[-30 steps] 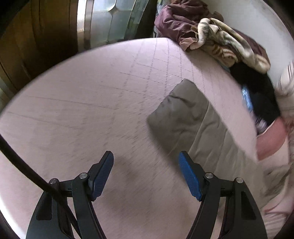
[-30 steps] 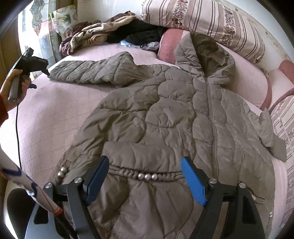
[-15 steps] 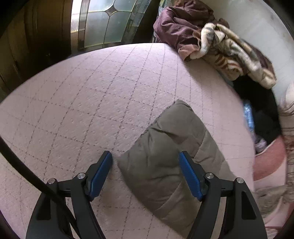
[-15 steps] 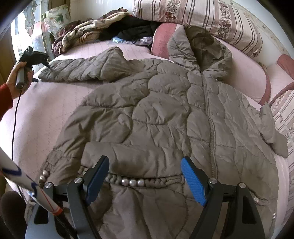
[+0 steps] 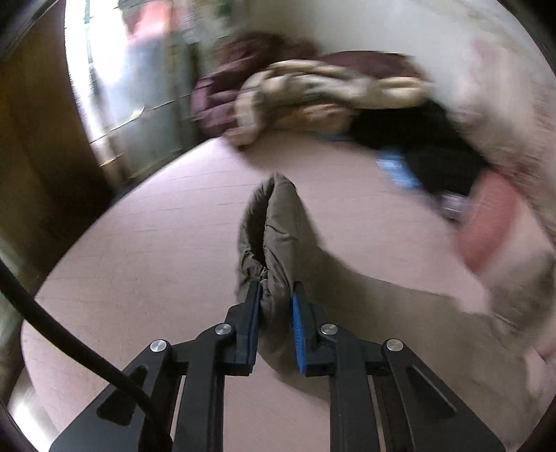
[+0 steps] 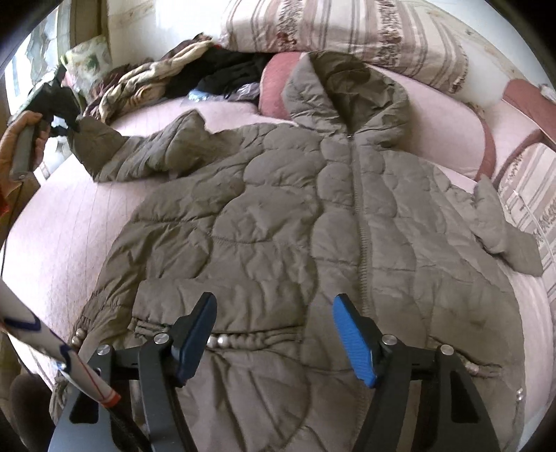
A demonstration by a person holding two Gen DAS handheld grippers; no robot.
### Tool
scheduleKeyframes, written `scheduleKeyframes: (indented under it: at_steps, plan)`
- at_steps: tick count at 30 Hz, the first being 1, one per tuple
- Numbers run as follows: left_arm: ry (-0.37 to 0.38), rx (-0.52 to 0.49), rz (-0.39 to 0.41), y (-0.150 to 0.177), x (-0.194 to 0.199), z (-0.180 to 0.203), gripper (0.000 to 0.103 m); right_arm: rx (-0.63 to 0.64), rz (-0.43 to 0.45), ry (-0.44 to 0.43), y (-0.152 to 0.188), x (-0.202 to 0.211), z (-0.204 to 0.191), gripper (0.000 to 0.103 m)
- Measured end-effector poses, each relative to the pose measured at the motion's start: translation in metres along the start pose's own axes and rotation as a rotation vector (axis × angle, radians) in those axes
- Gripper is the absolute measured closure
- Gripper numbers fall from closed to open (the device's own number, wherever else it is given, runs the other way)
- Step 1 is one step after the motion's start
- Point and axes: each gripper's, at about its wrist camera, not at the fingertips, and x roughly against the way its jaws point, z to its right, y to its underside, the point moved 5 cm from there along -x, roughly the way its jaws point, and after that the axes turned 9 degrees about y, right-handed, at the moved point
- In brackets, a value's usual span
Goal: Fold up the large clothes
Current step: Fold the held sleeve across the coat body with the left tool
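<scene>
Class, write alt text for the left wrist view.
The left gripper is shut on the cuff of the coat's olive quilted sleeve, above a pink bedspread. Blurred heaped clothes lie beyond.

The left wrist view sits low and close over the pink bed (image 5: 146, 278), facing along its gripper (image 5: 274, 309) toward a clothes pile (image 5: 312, 94) by the far wall; it is motion-blurred. The right wrist view looks from above the coat's (image 6: 295, 215) hem, facing up its length toward the pillows (image 6: 347, 31). Both views share the coat's sleeve (image 5: 278, 222) (image 6: 139, 153), the bed and the clothes pile (image 6: 146, 83). The right view also catches the left gripper (image 6: 59, 101) at its far left.
</scene>
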Motion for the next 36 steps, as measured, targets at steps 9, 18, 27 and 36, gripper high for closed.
scheduleKeyframes:
  at_steps: [9,18,27,36]
  plan:
    - [0.382,-0.167,-0.141,0.107,0.050,0.191,0.103,-0.152,0.037,0.077,0.008,0.029,0.084,0.030]
    - [0.300,-0.388,-0.230,0.240,0.037,0.265,0.082,-0.287,-0.018,0.161,0.037,0.034,0.176,0.030]
    - [0.107,-0.377,-0.050,0.260,0.073,0.171,0.034,-0.297,-0.076,0.001,0.014,0.009,0.162,0.030]
    - [0.060,-0.322,-0.040,0.254,0.029,0.096,0.034,-0.255,-0.138,-0.277,-0.088,-0.050,0.047,0.023]
